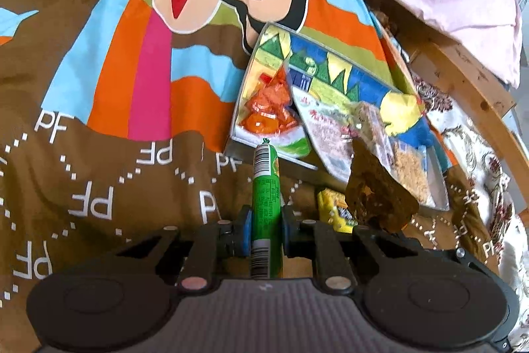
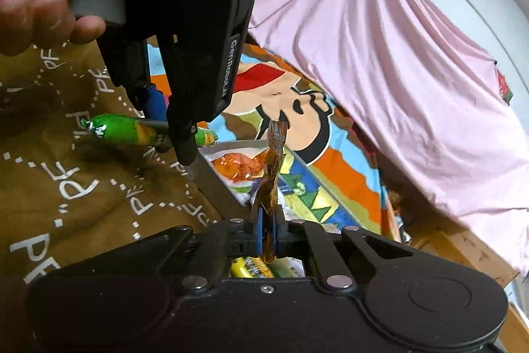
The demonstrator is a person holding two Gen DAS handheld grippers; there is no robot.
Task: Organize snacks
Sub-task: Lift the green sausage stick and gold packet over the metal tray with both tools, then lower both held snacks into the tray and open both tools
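On a bright cartoon bedspread (image 1: 99, 108), the left gripper (image 1: 264, 230) pinches a green sausage stick (image 1: 266, 197) between its blue pads, jaws nearly closed around it, its tip reaching the near edge of a shallow box (image 1: 238, 151) of snacks. Inside lie an orange packet (image 1: 269, 108), a white pouch (image 1: 327, 134) and a clear pack of crumbly bits (image 1: 406, 167). The right gripper (image 2: 268, 237) is clamped tight on a brown crinkled wrapper (image 2: 272, 167), which stands up in front of the box and hides part of it. A yellow packet (image 1: 334, 210) lies on the bedspread just near of the box. A pink sheet (image 2: 380, 71) hangs on the far right.
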